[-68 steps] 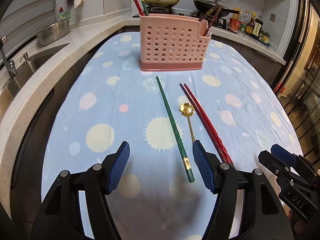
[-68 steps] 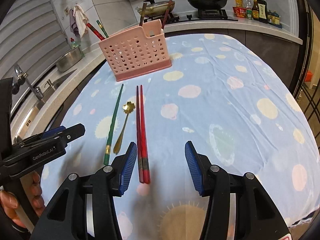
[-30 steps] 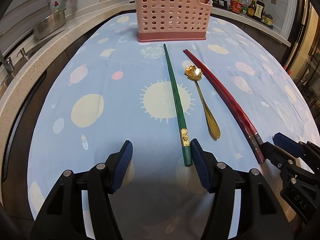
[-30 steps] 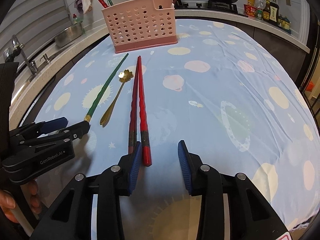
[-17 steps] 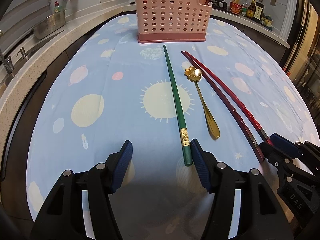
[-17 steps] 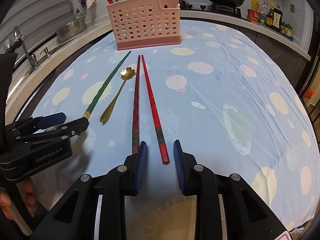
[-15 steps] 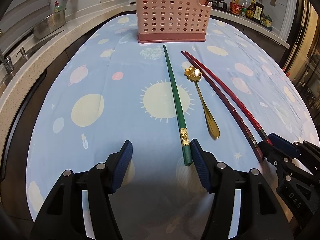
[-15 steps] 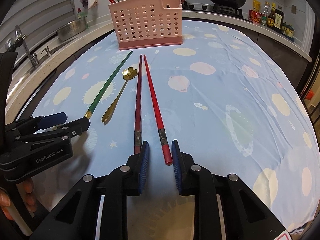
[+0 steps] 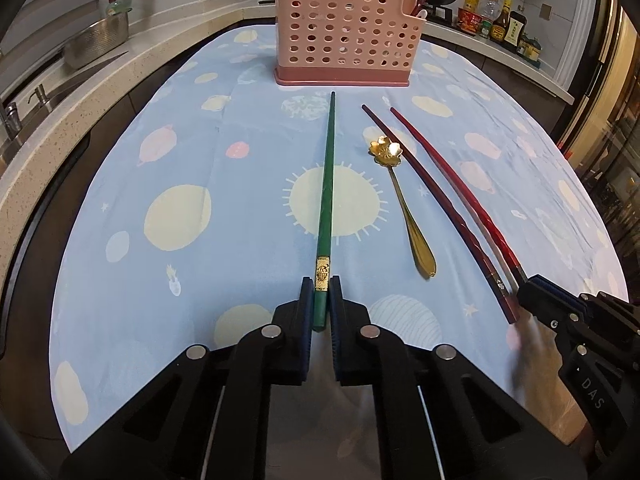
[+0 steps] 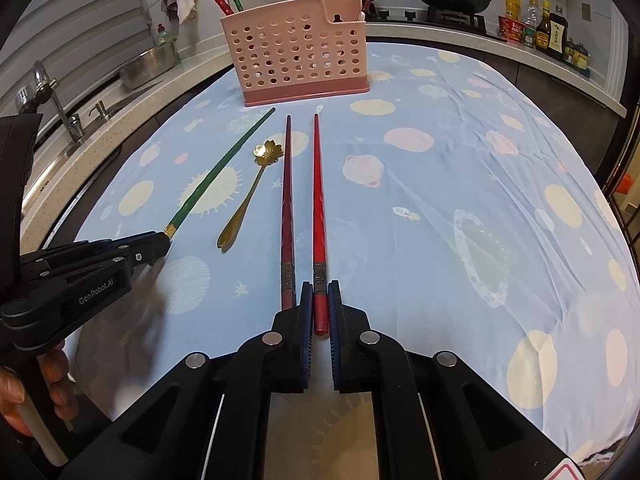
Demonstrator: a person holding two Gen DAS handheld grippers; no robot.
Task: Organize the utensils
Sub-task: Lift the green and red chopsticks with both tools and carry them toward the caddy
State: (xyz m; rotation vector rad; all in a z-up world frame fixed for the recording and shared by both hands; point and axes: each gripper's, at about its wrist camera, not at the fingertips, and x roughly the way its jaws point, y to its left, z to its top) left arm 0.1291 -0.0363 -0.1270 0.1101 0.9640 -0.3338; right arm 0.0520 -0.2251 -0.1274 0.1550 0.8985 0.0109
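Standing in the pink caddy (image 10: 296,46) are chopsticks, while both jaws pinch a green chopstick (image 9: 326,200) and red chopstick (image 10: 319,216).

Both pictures are evenly lit by soft indoor light from above, and the tablecloth (image 9: 192,168) looks bright and clear in the middle. The light has a cool tint. Soft shadows fall on the cloth just in front of the left gripper (image 9: 320,300) and the right gripper (image 10: 320,304). The gold spoon (image 9: 400,196) shows small bright reflections. The fisheye lens bends the counter (image 9: 48,128) strongly, and the corners of each picture are black. In the left view, the near right cloth looks a little blurred. The far kitchen is dimmer.
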